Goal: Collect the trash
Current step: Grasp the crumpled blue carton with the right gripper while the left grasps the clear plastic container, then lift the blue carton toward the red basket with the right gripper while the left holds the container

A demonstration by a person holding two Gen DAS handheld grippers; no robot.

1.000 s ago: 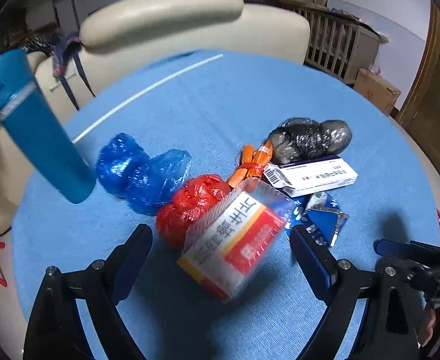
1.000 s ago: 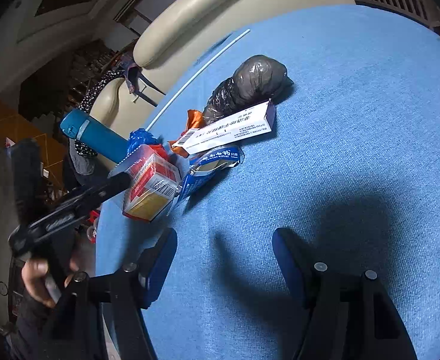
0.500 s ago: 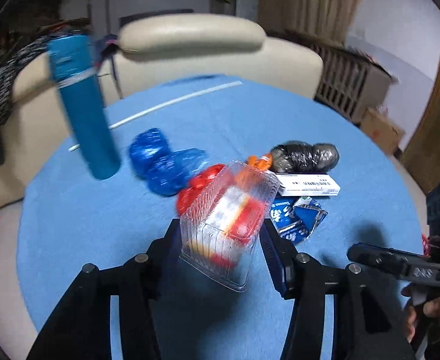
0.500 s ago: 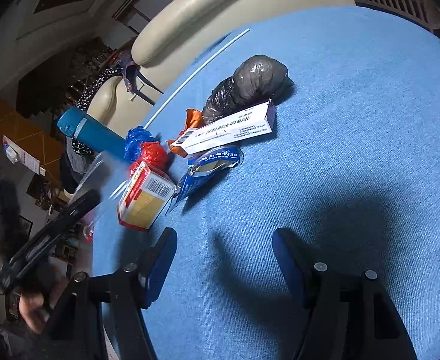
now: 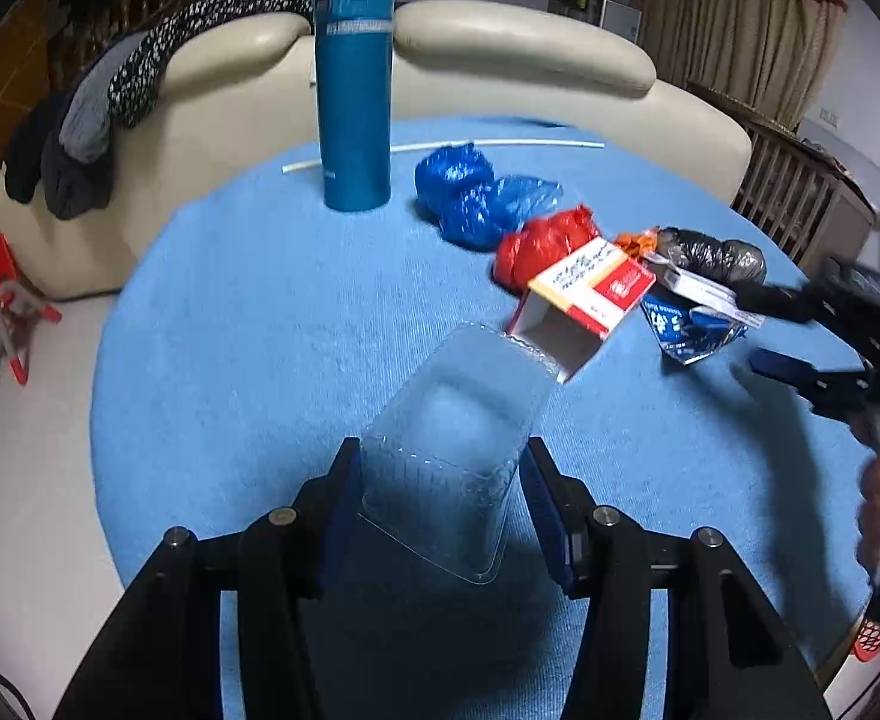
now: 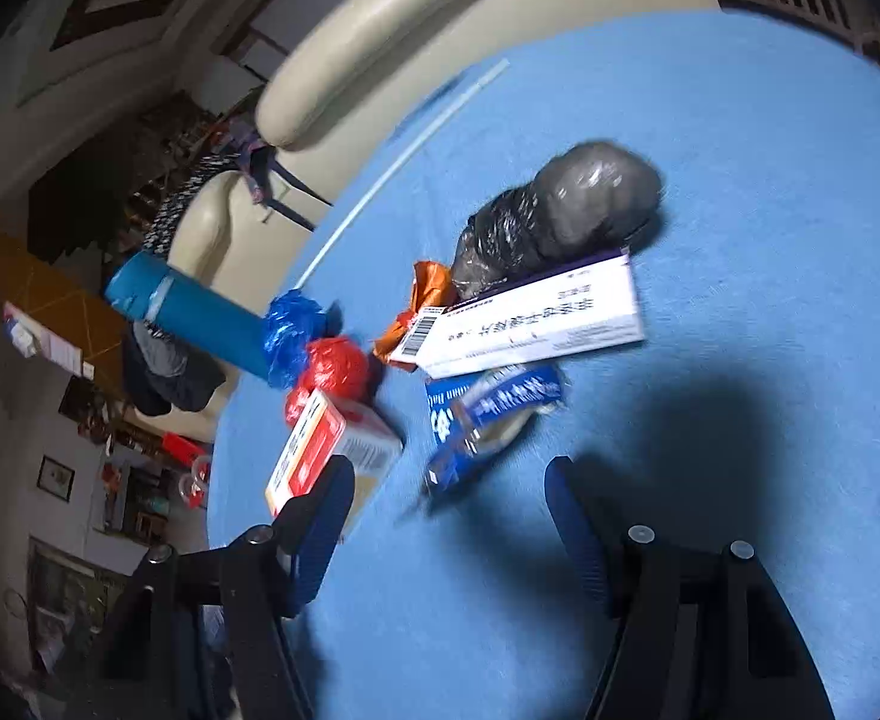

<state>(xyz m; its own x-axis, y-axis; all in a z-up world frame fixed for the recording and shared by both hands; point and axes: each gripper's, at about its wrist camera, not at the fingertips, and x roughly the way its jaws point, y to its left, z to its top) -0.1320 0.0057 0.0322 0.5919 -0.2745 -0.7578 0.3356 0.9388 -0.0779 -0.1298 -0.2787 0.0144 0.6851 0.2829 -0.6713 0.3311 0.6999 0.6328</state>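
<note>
Trash container clamped in left gripper

Clear plastic container [image 5: 461, 450] sits squeezed between the blue pads of the left gripper [image 5: 440, 501], above the near part of the blue desk [image 5: 230, 312]. Just beyond it lies a red-and-white box [image 5: 584, 300], its open end toward the container. Past that sit a red bag [image 5: 542, 243], a blue bag [image 5: 476, 195] and a black bag [image 5: 710, 255]. A teal bottle [image 5: 353, 90] stands upright near the far edge. The right gripper [image 6: 449, 516] hangs with jaws spread wide, holding nothing, near a blue wrapper [image 6: 488, 408] and a long white box [image 6: 536, 324].
</note>
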